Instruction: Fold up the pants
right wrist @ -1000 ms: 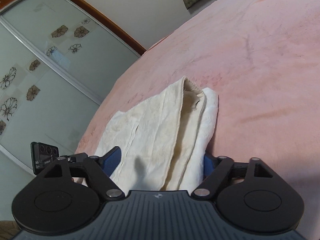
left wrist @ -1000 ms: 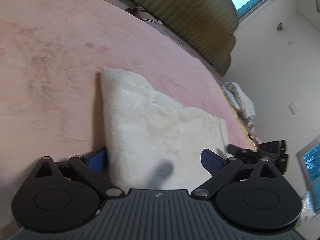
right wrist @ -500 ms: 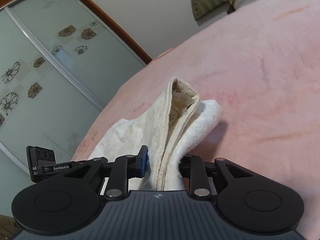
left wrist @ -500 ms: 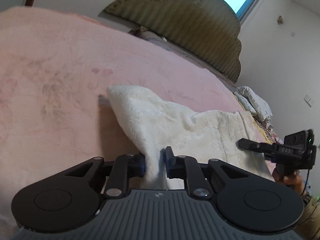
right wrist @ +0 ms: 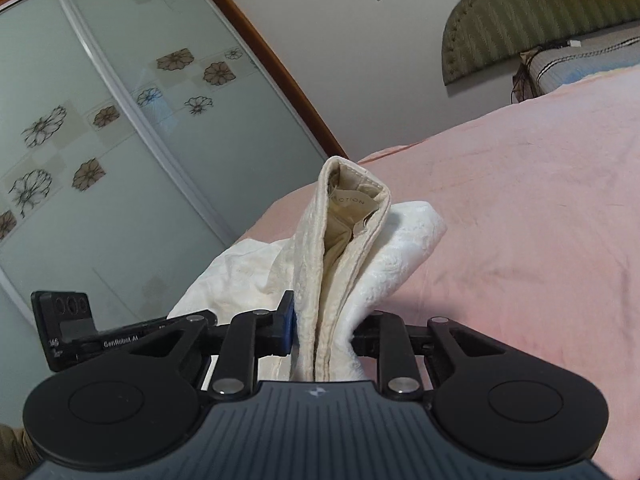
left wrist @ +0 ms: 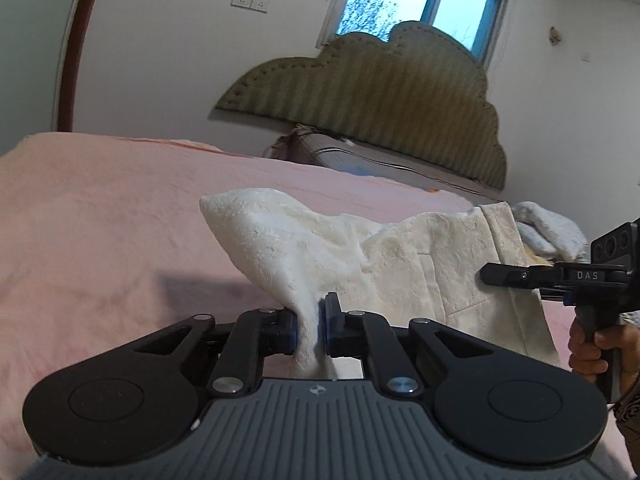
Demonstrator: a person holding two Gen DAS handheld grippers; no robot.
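Pink bedspread [left wrist: 100,240] covered the bed beneath a green scalloped headboard [left wrist: 372,120] and a window [left wrist: 420,4], with frosted flower-patterned wardrobe doors [right wrist: 100,140] on the other side. Cream pants [left wrist: 400,272], partly folded, were raised off the spread between the two tools. Left gripper [left wrist: 308,330] was clamped tight on a thin bunch of the fluffy cloth. Right gripper [right wrist: 322,330] was pinched on the thick waistband end, a label showing inside it.

The pants [left wrist: 400,264] hang between both tongs over the bed [left wrist: 100,240], headboard [left wrist: 372,116] apparently behind.
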